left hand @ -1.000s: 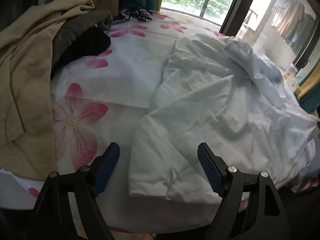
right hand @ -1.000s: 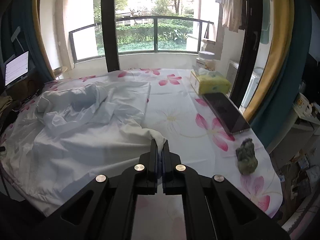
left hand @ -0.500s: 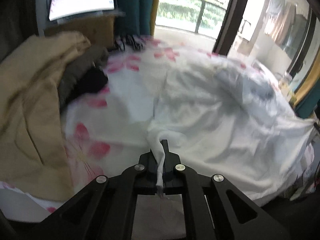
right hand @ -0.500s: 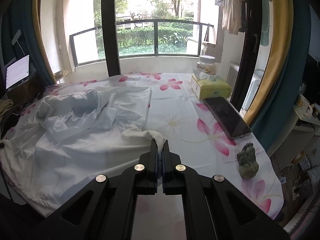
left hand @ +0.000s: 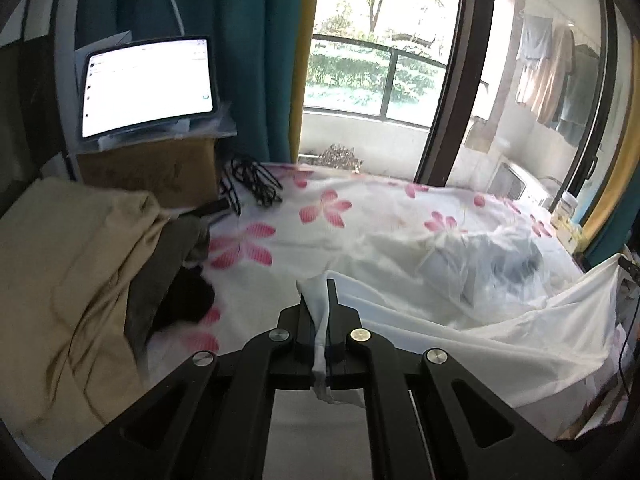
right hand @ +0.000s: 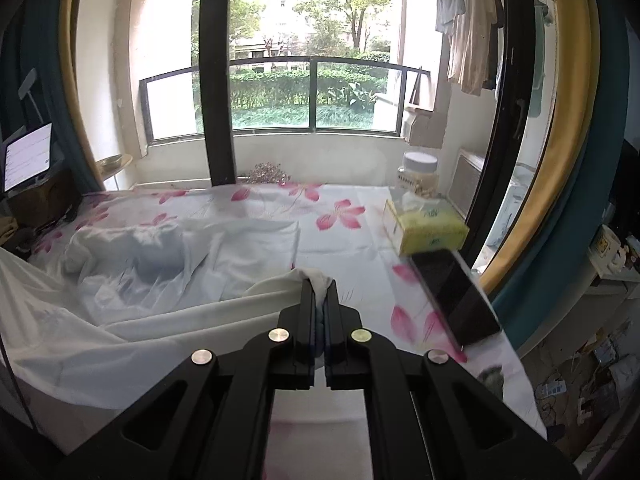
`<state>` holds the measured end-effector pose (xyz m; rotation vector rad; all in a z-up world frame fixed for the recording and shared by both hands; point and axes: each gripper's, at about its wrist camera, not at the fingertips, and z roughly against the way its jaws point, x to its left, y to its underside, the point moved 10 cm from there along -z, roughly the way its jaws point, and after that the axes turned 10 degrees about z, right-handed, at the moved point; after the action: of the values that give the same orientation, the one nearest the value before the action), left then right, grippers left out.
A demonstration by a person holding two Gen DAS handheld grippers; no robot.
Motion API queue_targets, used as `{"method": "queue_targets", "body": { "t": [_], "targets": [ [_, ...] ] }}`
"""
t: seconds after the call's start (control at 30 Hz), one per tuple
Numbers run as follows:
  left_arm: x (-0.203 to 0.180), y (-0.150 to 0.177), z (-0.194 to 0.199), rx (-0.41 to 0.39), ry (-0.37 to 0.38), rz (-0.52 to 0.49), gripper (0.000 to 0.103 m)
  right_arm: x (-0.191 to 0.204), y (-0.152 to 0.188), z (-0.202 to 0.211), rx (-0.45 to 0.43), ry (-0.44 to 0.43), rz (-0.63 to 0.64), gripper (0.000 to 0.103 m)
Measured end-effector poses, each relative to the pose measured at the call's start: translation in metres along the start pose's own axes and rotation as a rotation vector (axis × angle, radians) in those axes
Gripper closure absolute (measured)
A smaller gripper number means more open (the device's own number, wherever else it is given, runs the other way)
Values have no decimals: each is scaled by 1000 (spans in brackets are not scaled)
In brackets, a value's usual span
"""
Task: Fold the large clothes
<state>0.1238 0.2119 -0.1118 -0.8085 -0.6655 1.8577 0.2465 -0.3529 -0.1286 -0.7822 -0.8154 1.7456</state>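
A large white garment point(left hand: 460, 320) lies rumpled on the flowered table, and also shows in the right wrist view point(right hand: 132, 280). My left gripper point(left hand: 319, 292) is shut on one near corner of it, with a strip of cloth hanging down between the fingers. My right gripper point(right hand: 319, 284) is shut on the other near corner. The near edge is lifted off the table and stretched between the two grippers. The far part of the garment still rests bunched on the table.
A tan cloth point(left hand: 60, 280) and dark clothes point(left hand: 184, 300) are piled at the left. A lit tablet point(left hand: 148, 84) stands on a cardboard box behind black cables point(left hand: 252, 184). At the right are a tissue box point(right hand: 424, 228), a jar point(right hand: 418, 172) and a dark phone point(right hand: 452, 292).
My left gripper closed on the garment's near corner and lifted it. Both grippers have risen, raising the near edge off the table. The right gripper stayed shut on its corner.
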Motion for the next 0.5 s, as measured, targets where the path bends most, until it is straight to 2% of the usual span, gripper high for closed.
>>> {"method": "queue_targets", "body": {
  "t": [0.27, 0.5],
  "targets": [
    [5, -37, -54, 17, 40, 47, 100, -17, -24, -55, 27, -29, -49, 101],
    [7, -60, -113, 65, 69, 78, 100, -21, -39, -122, 101, -56, -56, 101]
  ]
}}
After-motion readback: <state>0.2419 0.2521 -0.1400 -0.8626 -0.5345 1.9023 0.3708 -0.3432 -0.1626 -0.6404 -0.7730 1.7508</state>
